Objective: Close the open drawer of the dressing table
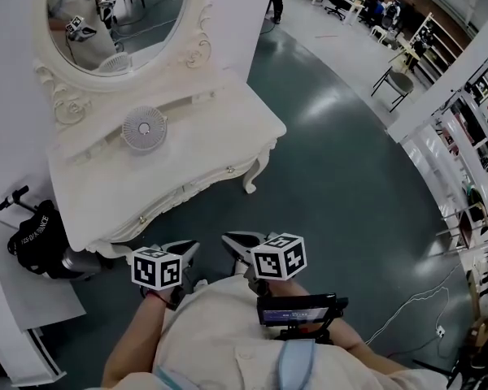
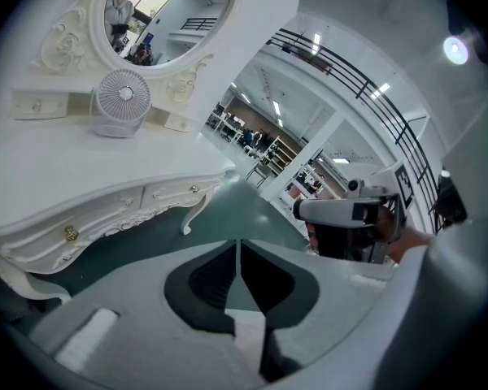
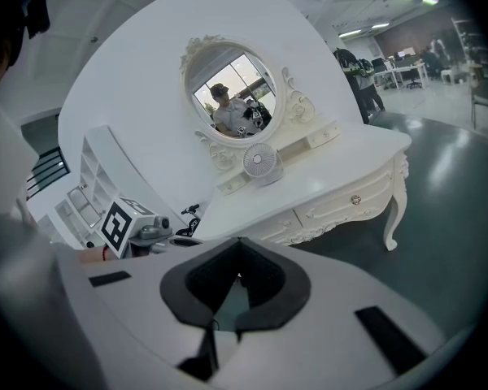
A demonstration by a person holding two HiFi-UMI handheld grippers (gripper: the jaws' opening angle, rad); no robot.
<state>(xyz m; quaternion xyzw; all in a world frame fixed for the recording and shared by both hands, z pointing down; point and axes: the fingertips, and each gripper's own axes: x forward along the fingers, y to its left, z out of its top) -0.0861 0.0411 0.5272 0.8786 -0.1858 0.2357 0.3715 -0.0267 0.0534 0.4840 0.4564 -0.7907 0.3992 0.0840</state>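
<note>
**Both claws shut, off the dressing table front**

My left claw (image 1: 181,253) and right claw (image 1: 237,244) sit side by side low in head view, just ahead of my torso and well apart from the dressing table (image 1: 195,136). Left gripper view: jaws together, nothing btw them. Right gripper view: same, jaws together and empty.

Dark green floor (image 1: 325,185) lies btw the claws and the dressing table's front edge. The drawers (image 3: 342,204) run along that front edge w/ gold knobs (image 3: 355,199). Fronts look about flush from here, so I can't tell which one is open.

On top, a small white fan (image 1: 143,127) stands near the back edge, about centre, below the oval mirror (image 1: 118,15). A curved leg (image 1: 250,177) is at the front right corner. A black bag (image 1: 37,242) sits on the floor by the dressing table's left end.

Bkgd: black chair (image 1: 394,84) and white shelving (image 1: 464,136) far right, white cable (image 1: 407,307) on the floor near my right side.
</note>
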